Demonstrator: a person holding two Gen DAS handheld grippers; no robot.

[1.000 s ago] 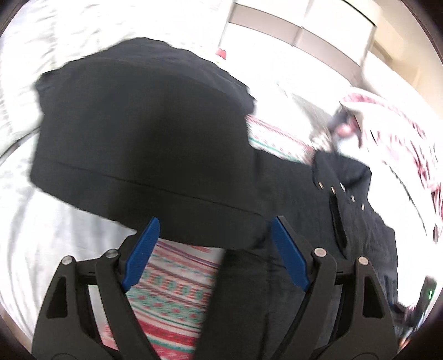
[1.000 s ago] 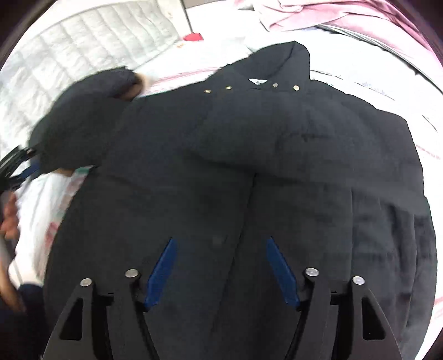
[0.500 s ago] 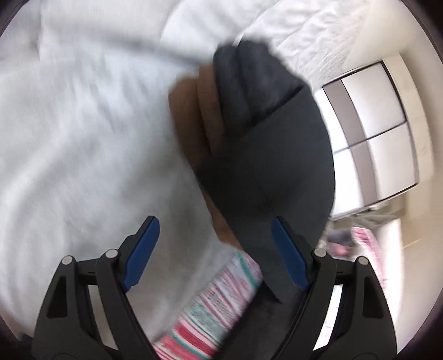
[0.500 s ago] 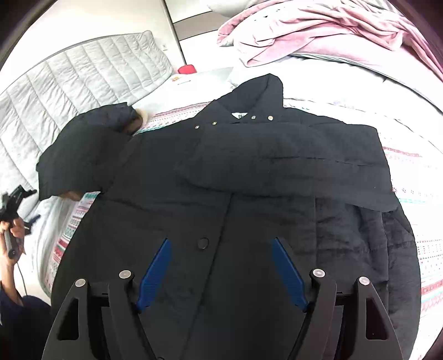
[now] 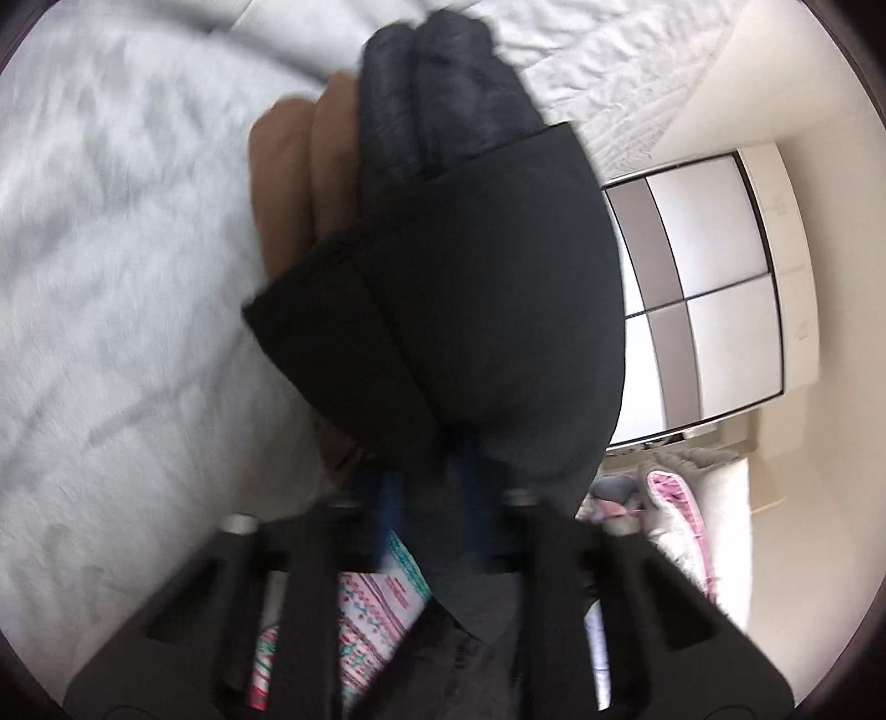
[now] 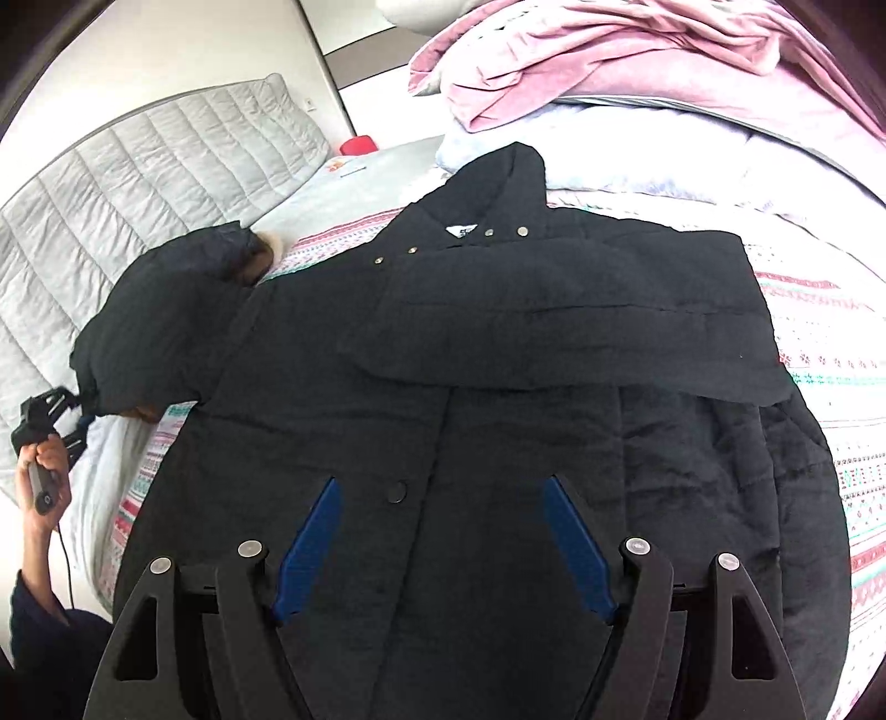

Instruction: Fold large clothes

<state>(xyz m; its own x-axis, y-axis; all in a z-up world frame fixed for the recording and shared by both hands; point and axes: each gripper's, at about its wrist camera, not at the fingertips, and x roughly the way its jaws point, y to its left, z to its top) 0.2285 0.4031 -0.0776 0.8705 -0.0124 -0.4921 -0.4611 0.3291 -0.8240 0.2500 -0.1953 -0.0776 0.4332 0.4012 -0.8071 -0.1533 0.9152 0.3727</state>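
A black padded coat (image 6: 470, 387) lies front up on the bed, one sleeve (image 6: 554, 332) folded across its chest. The other sleeve (image 6: 166, 321) hangs off the coat's left side, its tan lining (image 6: 266, 255) showing. In the left wrist view this sleeve's cuff (image 5: 470, 310) fills the middle. My left gripper (image 5: 429, 487) is closing, with the cuff fabric pinched between its blue pads. From the right wrist view a hand (image 6: 44, 471) holds that gripper (image 6: 83, 412) at the sleeve's end. My right gripper (image 6: 440, 484) hovers open above the coat's button placket, nothing between its fingers.
A striped patterned blanket (image 6: 819, 354) lies under the coat. A pink blanket (image 6: 609, 50) and pillows are piled at the far end. A grey quilted mattress (image 6: 138, 183) stands at the left. A white wardrobe (image 5: 709, 288) is beyond the sleeve.
My left gripper rolled and swung to the sleeve's cuff, and its jaws came together on the fabric. The right gripper stayed open over the coat's front, barely shifting.
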